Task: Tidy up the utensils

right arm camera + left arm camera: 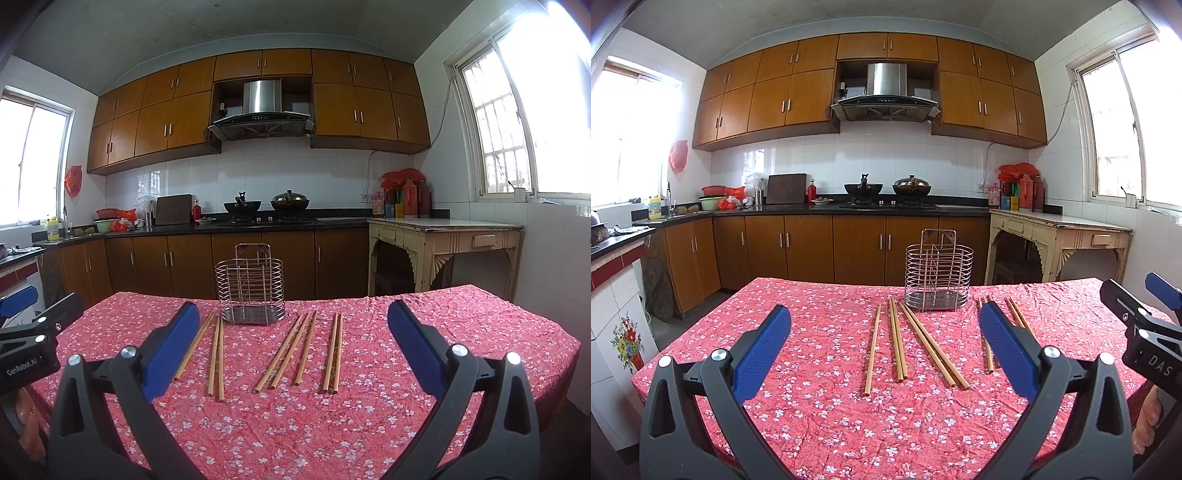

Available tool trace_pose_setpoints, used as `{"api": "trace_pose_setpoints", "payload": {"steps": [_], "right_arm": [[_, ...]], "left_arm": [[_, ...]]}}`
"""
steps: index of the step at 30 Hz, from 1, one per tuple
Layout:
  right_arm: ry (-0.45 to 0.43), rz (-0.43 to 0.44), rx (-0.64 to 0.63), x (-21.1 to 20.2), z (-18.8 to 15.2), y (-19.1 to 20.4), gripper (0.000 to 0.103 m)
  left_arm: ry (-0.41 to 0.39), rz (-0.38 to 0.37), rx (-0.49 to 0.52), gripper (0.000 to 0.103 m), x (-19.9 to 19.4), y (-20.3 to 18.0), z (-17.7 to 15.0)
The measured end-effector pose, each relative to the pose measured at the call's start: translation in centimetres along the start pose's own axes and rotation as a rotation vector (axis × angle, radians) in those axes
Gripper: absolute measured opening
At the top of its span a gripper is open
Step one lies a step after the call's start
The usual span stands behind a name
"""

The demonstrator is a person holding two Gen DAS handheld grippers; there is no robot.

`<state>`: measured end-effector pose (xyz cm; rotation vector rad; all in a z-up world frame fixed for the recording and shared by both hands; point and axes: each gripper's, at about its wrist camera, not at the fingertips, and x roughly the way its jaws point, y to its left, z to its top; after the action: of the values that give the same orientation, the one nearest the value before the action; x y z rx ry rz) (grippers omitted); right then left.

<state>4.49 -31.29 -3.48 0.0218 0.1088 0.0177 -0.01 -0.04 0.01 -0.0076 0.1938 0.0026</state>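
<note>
Several chopsticks flat before rack. Left gripper, right gripper both apart, empty. Advice: pinch one pair mid-length, lift level, drop upright.

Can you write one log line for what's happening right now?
left hand-held gripper: open, empty | right hand-held gripper: open, empty | chopsticks: on table | rack: empty

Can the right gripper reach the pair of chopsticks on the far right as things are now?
Probably yes: the right gripper is open, and that pair of chopsticks lies alone on the tablecloth, nothing over it.
</note>
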Motion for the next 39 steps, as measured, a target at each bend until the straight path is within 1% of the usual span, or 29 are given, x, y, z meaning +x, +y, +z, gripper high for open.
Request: {"api": "trace_pose_setpoints", "payload": {"steps": [26, 39], "right_arm": [[0.002, 0.001, 0.004, 0.03, 0.08, -0.08, 0.099], [0.002, 0.002, 0.006, 0.15, -0.39, -0.19, 0.099]], "left_arm": [[0.001, -0.001, -0.003, 0.101, -0.19, 0.38, -0.33], [0.002, -0.004, -0.003, 0.101, -0.11, -0.03, -0.19]]}}
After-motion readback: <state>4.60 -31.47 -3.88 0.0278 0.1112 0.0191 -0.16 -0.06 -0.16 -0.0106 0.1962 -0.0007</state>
